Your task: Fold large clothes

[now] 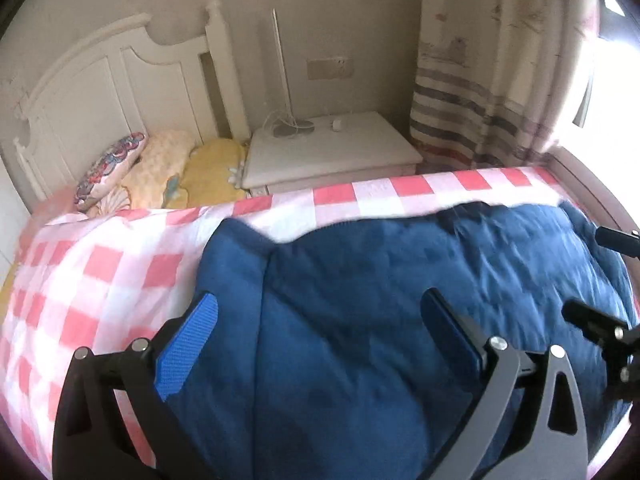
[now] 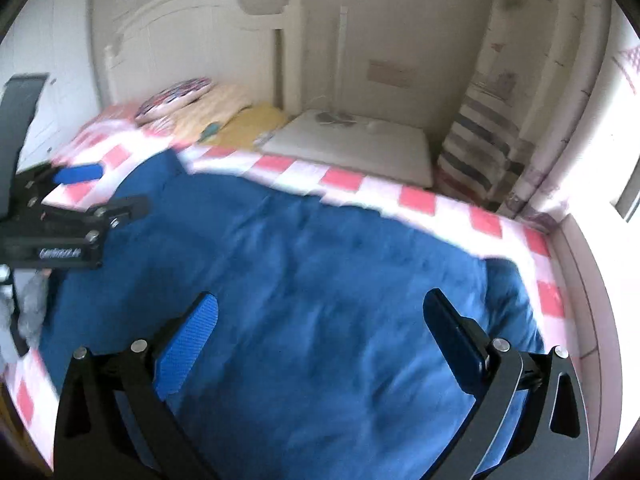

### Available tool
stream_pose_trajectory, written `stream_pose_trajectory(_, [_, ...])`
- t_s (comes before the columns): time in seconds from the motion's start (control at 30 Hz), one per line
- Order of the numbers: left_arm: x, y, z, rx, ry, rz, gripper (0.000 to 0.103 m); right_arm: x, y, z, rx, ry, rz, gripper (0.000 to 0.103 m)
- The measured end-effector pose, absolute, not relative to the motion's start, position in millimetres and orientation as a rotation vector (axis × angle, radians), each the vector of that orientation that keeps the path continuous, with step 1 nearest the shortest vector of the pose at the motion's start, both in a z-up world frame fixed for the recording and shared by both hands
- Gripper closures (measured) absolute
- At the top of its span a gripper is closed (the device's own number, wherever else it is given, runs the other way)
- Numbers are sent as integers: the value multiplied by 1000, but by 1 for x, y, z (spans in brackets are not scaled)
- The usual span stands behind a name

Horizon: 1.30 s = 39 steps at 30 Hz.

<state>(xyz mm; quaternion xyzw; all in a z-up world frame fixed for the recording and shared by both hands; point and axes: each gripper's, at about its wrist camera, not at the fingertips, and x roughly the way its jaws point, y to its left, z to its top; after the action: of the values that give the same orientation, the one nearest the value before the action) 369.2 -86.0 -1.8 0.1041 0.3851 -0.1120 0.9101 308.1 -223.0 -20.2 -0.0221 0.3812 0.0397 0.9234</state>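
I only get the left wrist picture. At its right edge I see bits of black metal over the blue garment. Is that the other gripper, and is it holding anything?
Observer: Yes, that is the right gripper. It is wide open over the blue garment, with nothing between its fingers.
Operator: Does the garment run off the checked sheet on that side?
Observer: No. A strip of the sheet shows beyond the garment's right edge.
Operator: What stands left of the headboard?
Observer: Something white and panelled, a door or a wardrobe. I cannot tell which.
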Motion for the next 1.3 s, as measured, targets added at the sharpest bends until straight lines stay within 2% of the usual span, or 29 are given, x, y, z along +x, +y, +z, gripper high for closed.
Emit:
stream_pose_trajectory(0.13, [405,-106,-32,299,849,-187,2,358,-235,-51,-70,889,13,5])
stream_pose_trajectory(0.23, [423,-107,-61,266,948,-206,2,371,-248,-77,29,963,31,4])
stream_pose_trajectory(0.87, [413,-104,-68,259,899,-209,2,360,-249,-80,83,939,50,5])
stream_pose_trajectory(0.97, [392,-74,-49,143,899,-287,5,320,-254,-56,101,904,43,5])
stream_pose_trajectory(1.03, [362,-43,-34,75,862,-362,4,267,-265,-36,93,816,120,5])
stream_pose_trajectory(1.1, [324,-4,-25,103,825,-375,3,221,-280,-27,60,760,126,5])
stream_pose_trajectory(1.2, [286,48,-30,111,829,-358,2,157,-320,-39,74,790,99,5])
stream_pose_trajectory(1.3, [263,97,-50,19,908,-341,2,122,-345,-69,150,861,115,5])
